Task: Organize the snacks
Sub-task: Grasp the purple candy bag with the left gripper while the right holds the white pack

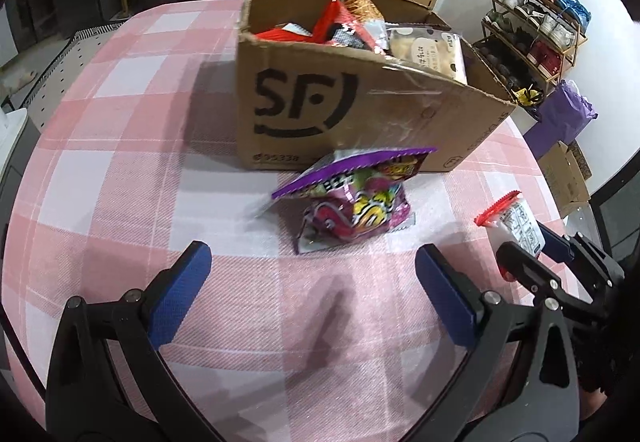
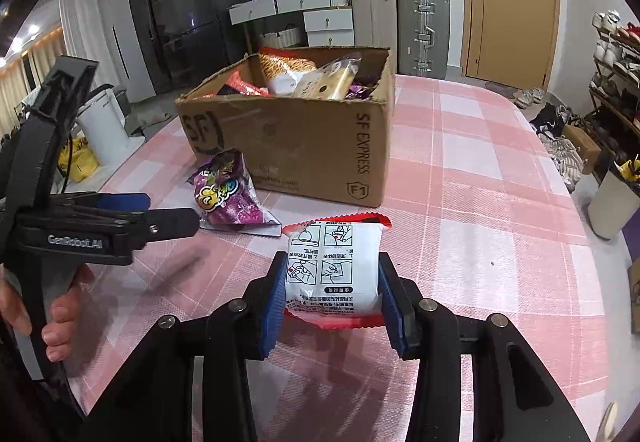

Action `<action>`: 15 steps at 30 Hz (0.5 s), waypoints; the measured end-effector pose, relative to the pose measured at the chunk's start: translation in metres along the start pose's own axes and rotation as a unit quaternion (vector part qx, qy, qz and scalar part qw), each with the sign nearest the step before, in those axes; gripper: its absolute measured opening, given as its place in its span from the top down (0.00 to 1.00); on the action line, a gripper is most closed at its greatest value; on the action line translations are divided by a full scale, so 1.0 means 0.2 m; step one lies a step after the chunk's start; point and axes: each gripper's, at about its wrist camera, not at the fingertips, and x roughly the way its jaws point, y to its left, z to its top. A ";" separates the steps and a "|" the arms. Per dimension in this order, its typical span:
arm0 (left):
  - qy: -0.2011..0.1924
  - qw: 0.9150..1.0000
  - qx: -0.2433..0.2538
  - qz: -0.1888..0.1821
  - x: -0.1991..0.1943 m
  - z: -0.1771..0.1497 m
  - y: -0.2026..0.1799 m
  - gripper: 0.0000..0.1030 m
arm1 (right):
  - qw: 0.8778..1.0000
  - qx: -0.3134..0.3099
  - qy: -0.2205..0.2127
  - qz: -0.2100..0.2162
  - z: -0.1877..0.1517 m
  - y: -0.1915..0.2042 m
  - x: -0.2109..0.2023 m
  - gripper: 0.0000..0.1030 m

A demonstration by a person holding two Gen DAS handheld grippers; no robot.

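Snacks: most already inside cardboard box; two packets not yet in it.
Done so far: box holds an orange noodle-type bag, a pale bun packet, red wrappers and purple wrappers at its far corner.
Left to do: white packet and purple candy bag both need to go in, judging by the task.
Right gripper: jaws clenched on the white packet, blue pads pressing both its sides; packet lifted off the table, box ahead of the jaws and well apart.
Left gripper: jaws released, wide apart, nothing between them; purple candy bag just ahead of the jaws, lying against the box's front wall.
White packet material: glossy film, pillow-shaped and puffy, red zigzag-cut seals top and bottom, printed instruction panels; likely squashy under the pads.
Purple candy bag material: shiny crinkled foil, serrated purple top seal, bright cartoon print, lumpy contents, slumped.
Box material: corrugated brown card, flaps off or torn with ragged rims, black SF logo, clear tape on the front wall.
Table: pink and white checked woven cloth, flat, rounded edge.
Risk: slick film may slip from the pads; judgement only.
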 end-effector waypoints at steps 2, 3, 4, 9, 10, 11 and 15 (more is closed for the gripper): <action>0.000 1.000 0.001 0.002 0.01 0.02 -0.03 0.02 | 1.000 0.005 -0.002 0.004 0.00 -0.02 -0.01 0.59; -0.001 1.000 0.001 0.004 0.02 0.03 -0.03 0.02 | 1.000 0.007 -0.003 0.007 -0.01 -0.03 -0.01 0.59; 0.000 1.000 0.000 0.006 0.03 0.03 -0.04 0.02 | 1.000 0.007 -0.003 0.006 -0.01 -0.03 -0.01 0.59; 0.011 1.000 -0.010 0.002 0.09 0.08 -0.08 0.02 | 1.000 0.016 -0.006 0.011 -0.02 -0.06 -0.01 0.59; 0.012 1.000 -0.010 0.002 0.10 0.09 -0.08 0.02 | 1.000 0.018 -0.006 0.012 -0.02 -0.06 -0.01 0.59; 0.014 1.000 -0.010 0.002 0.11 0.10 -0.09 0.02 | 1.000 0.019 -0.006 0.012 -0.02 -0.07 -0.01 0.59; 0.015 1.000 -0.016 0.000 0.15 0.13 -0.10 0.02 | 1.000 0.023 -0.006 0.010 -0.03 -0.08 0.00 0.59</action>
